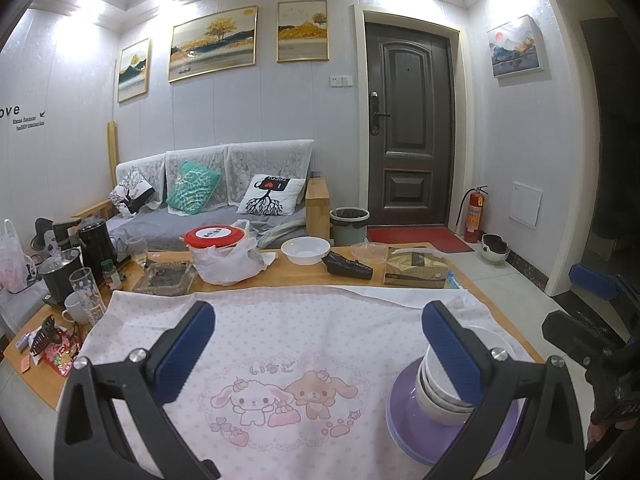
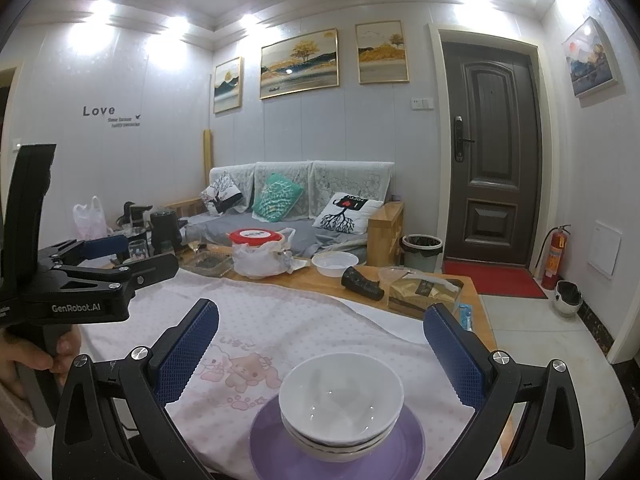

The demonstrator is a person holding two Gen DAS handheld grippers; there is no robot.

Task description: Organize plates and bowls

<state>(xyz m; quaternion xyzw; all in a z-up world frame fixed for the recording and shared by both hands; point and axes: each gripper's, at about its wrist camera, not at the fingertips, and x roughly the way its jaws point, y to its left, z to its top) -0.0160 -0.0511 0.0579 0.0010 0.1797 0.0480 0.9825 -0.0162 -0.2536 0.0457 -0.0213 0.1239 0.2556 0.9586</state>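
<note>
White bowls (image 2: 341,404) sit nested in a stack on purple plates (image 2: 276,452), near the front edge of a pink cartoon cloth (image 2: 280,320). My right gripper (image 2: 320,356) hangs open just above and behind the stack, holding nothing. In the left wrist view the same bowl stack (image 1: 436,392) and purple plates (image 1: 412,428) lie at the lower right, partly hidden behind my right finger. My left gripper (image 1: 318,344) is open over the bare cloth (image 1: 280,340), left of the stack. It also shows in the right wrist view as the left gripper (image 2: 120,256), held by a hand.
The wooden table's (image 1: 304,270) far half holds a white plastic bowl (image 1: 305,251), a red-lidded container in a bag (image 1: 218,252), a dark pouch (image 1: 348,266), a clear bowl (image 1: 368,250), a tissue box (image 1: 416,268), kettles and glasses (image 1: 84,284). A sofa (image 1: 216,200) stands behind.
</note>
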